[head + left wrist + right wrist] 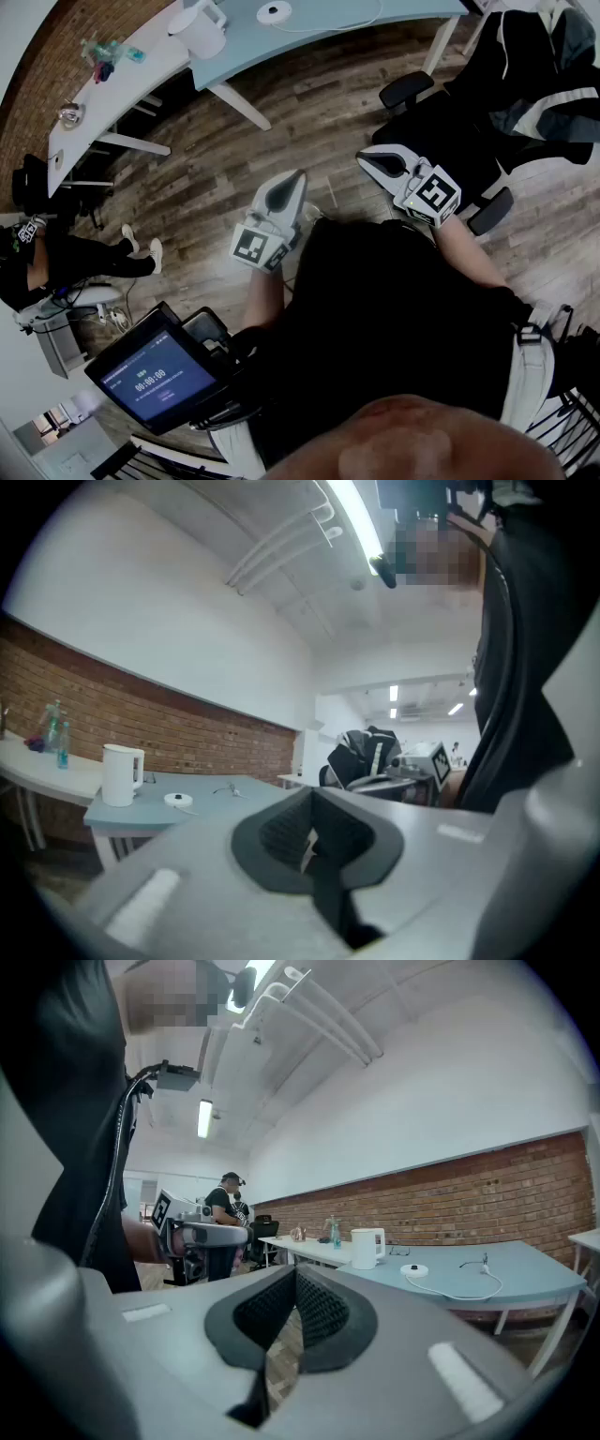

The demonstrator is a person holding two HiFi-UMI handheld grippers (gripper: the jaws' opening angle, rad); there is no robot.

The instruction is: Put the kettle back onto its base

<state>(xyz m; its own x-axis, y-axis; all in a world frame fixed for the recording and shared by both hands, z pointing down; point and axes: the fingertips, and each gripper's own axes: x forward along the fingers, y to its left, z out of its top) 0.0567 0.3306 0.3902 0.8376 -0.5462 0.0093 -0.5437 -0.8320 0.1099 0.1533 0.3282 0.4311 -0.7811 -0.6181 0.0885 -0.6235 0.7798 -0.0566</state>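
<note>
Kettle (199, 28) stands near the table (244, 42) edge, apart from its base (273, 12).

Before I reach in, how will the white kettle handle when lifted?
Tall and narrow, the kettle would probably tip under a high push. Its smooth white wall looks slippery; the side handle seems the safer grip. Fill, hence weight, is hidden.

Open wooden floor (281, 117) is stretching between the left gripper (296, 178), the right gripper (367, 159) and the blue table (375, 23), leaving a free way forward. A chair draped with jackets (525, 94) is crowding the right side, just beside the right gripper. On the tabletop the kettle (202, 30) is standing near the base (274, 12) but apart from it, with only a thin cable (328, 27) lying beside that base.
</note>
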